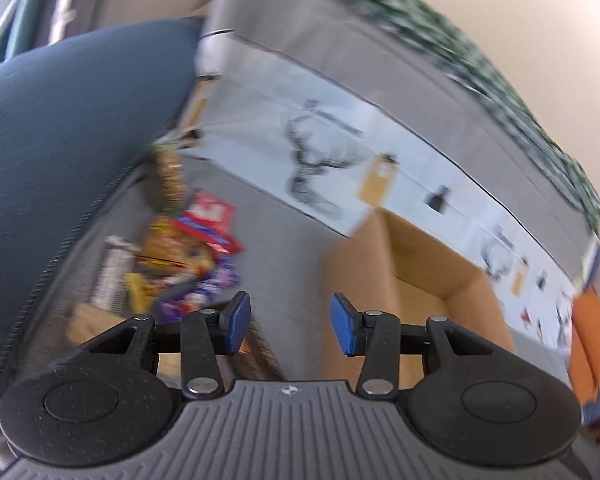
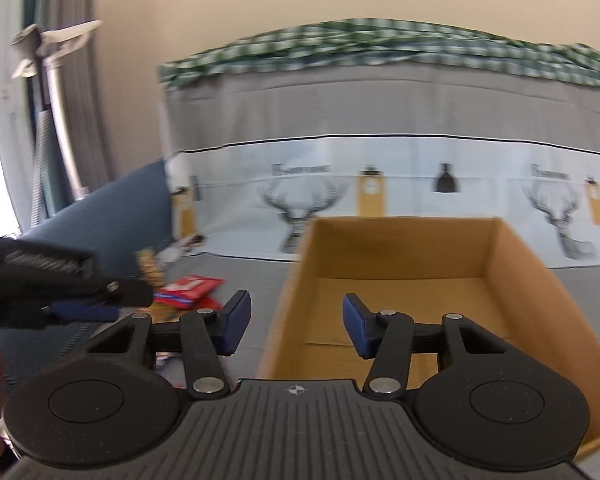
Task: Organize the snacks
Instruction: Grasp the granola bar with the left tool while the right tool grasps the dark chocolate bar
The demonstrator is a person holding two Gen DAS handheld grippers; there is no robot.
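A pile of snack packets (image 1: 188, 256) lies on the grey bed surface, with a red packet (image 1: 210, 212) on top and purple and yellow ones below. An open cardboard box (image 1: 412, 276) stands to the right of it. My left gripper (image 1: 290, 328) is open and empty, above the surface between pile and box. In the right wrist view the box (image 2: 400, 280) looks empty inside. My right gripper (image 2: 296, 326) is open and empty at the box's left wall. The red packet (image 2: 190, 286) and the left gripper (image 2: 84, 312) show at the left.
A dark blue cushion (image 1: 60, 152) rises left of the pile. A grey headboard with a white deer-print band (image 2: 380, 196) stands behind the box, with green checked cloth (image 2: 380, 48) on top. An orange object (image 1: 592, 344) lies at the far right.
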